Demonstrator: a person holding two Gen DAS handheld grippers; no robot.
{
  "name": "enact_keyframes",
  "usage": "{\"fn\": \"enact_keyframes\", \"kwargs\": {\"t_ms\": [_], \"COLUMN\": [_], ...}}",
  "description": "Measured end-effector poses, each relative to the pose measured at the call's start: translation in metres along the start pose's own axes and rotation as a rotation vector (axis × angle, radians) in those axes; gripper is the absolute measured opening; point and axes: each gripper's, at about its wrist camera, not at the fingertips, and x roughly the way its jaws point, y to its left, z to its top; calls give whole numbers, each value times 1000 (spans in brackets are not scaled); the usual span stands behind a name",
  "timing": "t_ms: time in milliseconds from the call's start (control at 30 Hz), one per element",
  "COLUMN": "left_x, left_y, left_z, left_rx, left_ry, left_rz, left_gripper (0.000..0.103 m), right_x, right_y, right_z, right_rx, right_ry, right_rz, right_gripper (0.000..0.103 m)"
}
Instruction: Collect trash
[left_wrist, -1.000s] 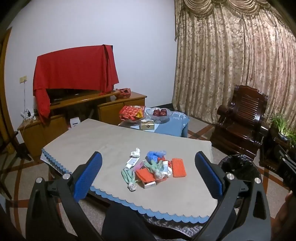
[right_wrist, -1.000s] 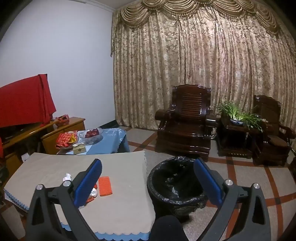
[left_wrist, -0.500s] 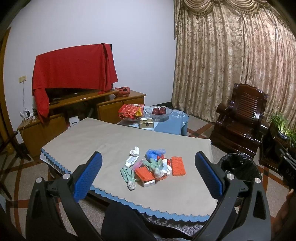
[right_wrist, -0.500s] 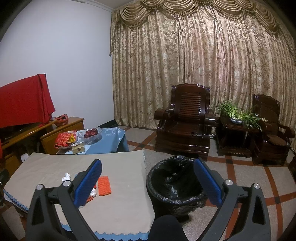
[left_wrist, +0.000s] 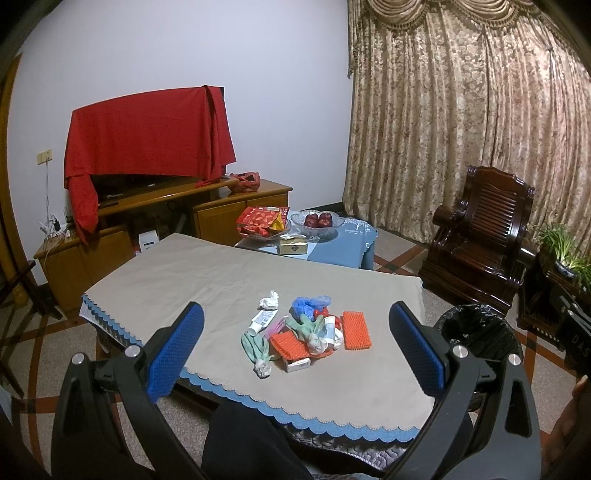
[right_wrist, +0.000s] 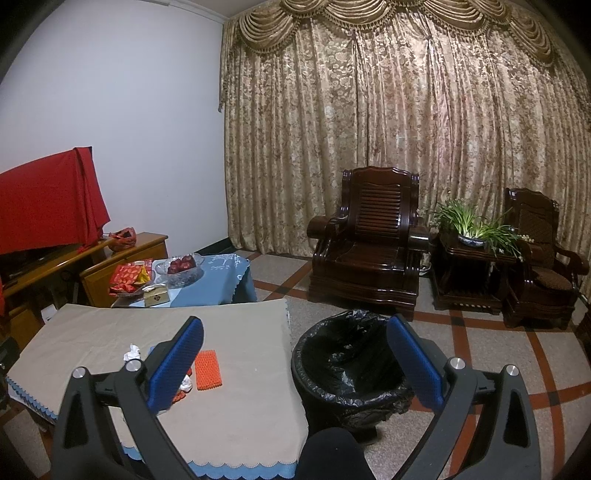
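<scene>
A pile of trash lies on the beige tablecloth: orange ridged pads, a white crumpled tissue, a blue plastic wad, green wrappers and a tube. A bin lined with a black bag stands on the floor right of the table; it also shows in the left wrist view. My left gripper is open and empty, held back from the table's near edge, facing the pile. My right gripper is open and empty, above the table's right edge and the bin.
A low table with a blue cloth holds a fruit bowl, snack packets and a tissue box. A wooden TV cabinet with a red cover stands at the left wall. Dark wooden armchairs and a plant stand line the curtain.
Both views shifted very slightly; the scene sits a touch lower and closer. Nothing was taken hold of, and both grippers stayed open.
</scene>
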Motion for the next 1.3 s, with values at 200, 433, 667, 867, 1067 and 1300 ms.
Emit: {"fn": "enact_keyframes", "kwargs": {"t_ms": [200, 433, 667, 867, 1067, 1300], "left_x": [0, 0, 1, 2, 2, 4], "left_y": [0, 0, 1, 2, 3, 10], "left_z": [0, 0, -1, -1, -2, 1], "left_rx": [0, 1, -1, -3, -3, -10], "left_ry": [0, 1, -1, 0, 1, 7], "left_rz": [1, 0, 1, 1, 1, 5], "left_gripper": [98, 98, 98, 98, 98, 98], "right_x": [1, -1, -1, 0, -1, 0], "right_y": [-1, 1, 1, 1, 1, 0], "right_z": [-1, 1, 2, 3, 3, 5], "right_rx": [-1, -1, -2, -3, -4, -6], "right_ry": [-1, 0, -1, -2, -1, 3], "right_rz": [0, -1, -2, -2, -1, 0], "right_gripper": [97, 97, 97, 97, 97, 97]}}
